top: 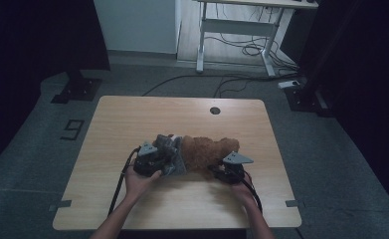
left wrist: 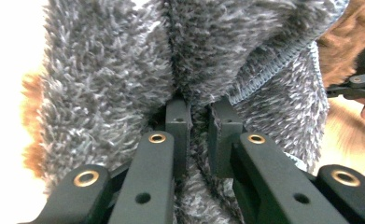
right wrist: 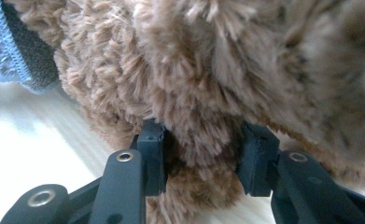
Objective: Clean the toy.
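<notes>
Two grippers work one brown plush toy (top: pixel 209 149) lying mid-table (top: pixel 132 119). The left gripper (left wrist: pixel 200 122) is clenched on its grey fleece garment (left wrist: pixel 124 70); the right gripper (right wrist: pixel 203 144) has the toy's furry limb between its jaws, pads pressing. A "9" (top: pixel 72 129) marks the floor.

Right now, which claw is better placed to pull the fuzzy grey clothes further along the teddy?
Left. The left claw is already pinched shut on the grey garment, while the right claw grips the brown teddy, probably steadying it.
</notes>
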The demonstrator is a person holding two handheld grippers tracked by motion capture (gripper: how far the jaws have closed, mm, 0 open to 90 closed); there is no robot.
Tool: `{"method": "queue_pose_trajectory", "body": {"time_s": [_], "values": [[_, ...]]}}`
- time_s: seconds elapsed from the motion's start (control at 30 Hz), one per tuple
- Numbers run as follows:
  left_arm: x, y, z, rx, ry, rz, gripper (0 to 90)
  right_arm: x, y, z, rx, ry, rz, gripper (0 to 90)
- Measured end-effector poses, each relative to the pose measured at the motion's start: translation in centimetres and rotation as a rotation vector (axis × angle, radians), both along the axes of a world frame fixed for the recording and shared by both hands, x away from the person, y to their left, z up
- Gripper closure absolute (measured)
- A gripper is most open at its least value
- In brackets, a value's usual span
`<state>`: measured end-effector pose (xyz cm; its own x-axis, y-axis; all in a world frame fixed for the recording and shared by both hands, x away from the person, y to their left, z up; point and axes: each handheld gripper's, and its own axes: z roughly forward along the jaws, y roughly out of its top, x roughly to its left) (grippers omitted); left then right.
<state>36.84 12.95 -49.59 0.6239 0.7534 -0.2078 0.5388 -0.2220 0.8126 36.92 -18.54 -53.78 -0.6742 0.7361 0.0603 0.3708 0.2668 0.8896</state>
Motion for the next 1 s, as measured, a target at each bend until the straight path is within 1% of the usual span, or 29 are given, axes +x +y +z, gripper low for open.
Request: {"method": "queue_pose_trajectory", "body": {"time_s": [0.07,0.1,0.13,0.23,0.3,0.37,0.43,0.47,0.5,0.53,0.57,0.6,0.67,0.73,0.77,0.8,0.87,0.9,1.0], "values": [[0.2,-0.5,0.1,0.006,0.023,-0.033,79.7,0.1,-0.5,0.0,0.004,0.003,-0.009,59.1],[0.2,-0.6,0.3,0.011,0.028,-0.040,79.5,0.1,-0.7,-0.1,0.009,0.008,-0.004,59.3],[0.1,-0.6,0.7,0.014,0.024,-0.044,79.3,0.1,-0.9,-0.1,0.012,0.012,0.003,59.3],[0.0,-0.1,2.4,0.004,-0.014,-0.035,79.4,0.1,-1.1,-0.1,0.018,0.023,0.023,59.2],[0.2,-0.2,3.8,0.000,-0.039,-0.033,79.4,0.1,-1.2,-0.1,0.026,0.029,0.021,59.2],[0.5,-1.1,5.0,0.016,-0.064,-0.047,79.3,0.1,-1.3,-0.1,0.027,0.032,0.020,59.2],[0.9,-2.6,5.8,0.034,-0.081,-0.064,79.2,0.0,-1.4,-0.1,0.023,0.030,0.020,59.3],[1.3,-3.5,6.1,0.052,-0.083,-0.074,79.1,0.0,-1.4,-0.1,0.023,0.030,0.020,59.4],[1.7,-4.5,6.1,0.070,-0.074,-0.079,78.9,0.0,-1.4,-0.1,0.022,0.030,0.019,59.5],[2.0,-5.0,6.0,0.086,-0.067,-0.078,78.5,-0.1,-1.4,-0.1,0.018,0.031,0.020,59.7],[2.5,-5.6,5.7,0.119,-0.067,-0.068,78.3,-0.1,-1.5,-0.1,0.012,0.027,0.022,59.8],[2.7,-5.7,5.4,0.120,-0.058,-0.058,78.2,-0.1,-1.5,-0.1,0.009,0.027,0.022,59.8],[3.4,-5.1,4.7,0.097,-0.030,-0.043,78.2,-0.1,-1.7,-0.1,0.016,0.032,0.027,60.3],[3.6,-3.9,4.0,0.079,-0.008,-0.024,78.4,0.0,-1.8,-0.2,0.028,0.037,0.035,61.8],[3.7,-3.3,3.7,0.065,-0.003,-0.022,78.5,0.0,-1.8,-0.2,0.035,0.039,0.037,62.5],[3.5,-2.8,3.6,0.062,-0.002,-0.023,78.5,0.1,-1.8,-0.2,0.034,0.037,0.040,62.7],[3.0,-2.1,3.7,0.074,-0.018,-0.017,78.5,0.1,-1.7,-0.2,0.030,0.038,0.044,62.7],[2.7,-1.7,3.9,0.087,-0.033,-0.013,78.6,0.1,-1.6,-0.3,0.027,0.034,0.042,62.7],[2.1,-0.8,4.3,0.103,-0.057,0.005,78.7,0.1,-1.6,-0.3,0.031,0.040,0.035,62.6]]}}
